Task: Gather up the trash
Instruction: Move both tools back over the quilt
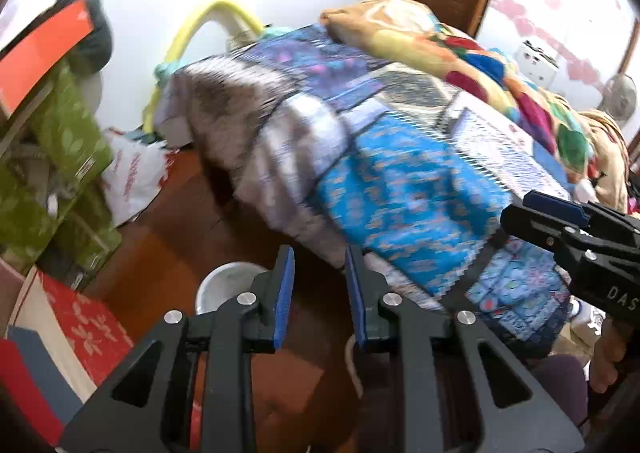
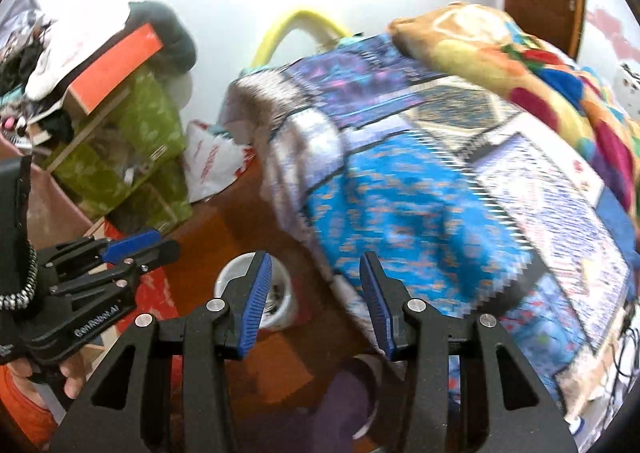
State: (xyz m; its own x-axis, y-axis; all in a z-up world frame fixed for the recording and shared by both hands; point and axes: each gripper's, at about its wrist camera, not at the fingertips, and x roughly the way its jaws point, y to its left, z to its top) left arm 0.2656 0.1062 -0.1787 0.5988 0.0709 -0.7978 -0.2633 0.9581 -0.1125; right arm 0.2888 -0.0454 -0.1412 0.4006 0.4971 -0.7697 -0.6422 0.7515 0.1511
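Note:
A white bin point(image 2: 280, 301) stands on the brown floor beside the bed, with dark bits inside; in the left wrist view its rim point(image 1: 224, 281) shows behind my left finger. My left gripper point(image 1: 320, 297) is open and empty above the floor by the bin. My right gripper point(image 2: 316, 305) is open and empty, just right of the bin. Each gripper shows in the other's view: the right one point(image 1: 560, 221) at the right edge, the left one point(image 2: 132, 245) at the left. No loose trash is clearly visible.
A bed with a blue patchwork cover point(image 2: 420, 193) and a bright blanket point(image 2: 520, 65) fills the right. Green storage boxes point(image 2: 132, 157), an orange box point(image 2: 116, 65) and a white plastic bag point(image 2: 212, 161) stand at the left wall. Red patterned boxes point(image 1: 84, 325) lie at lower left.

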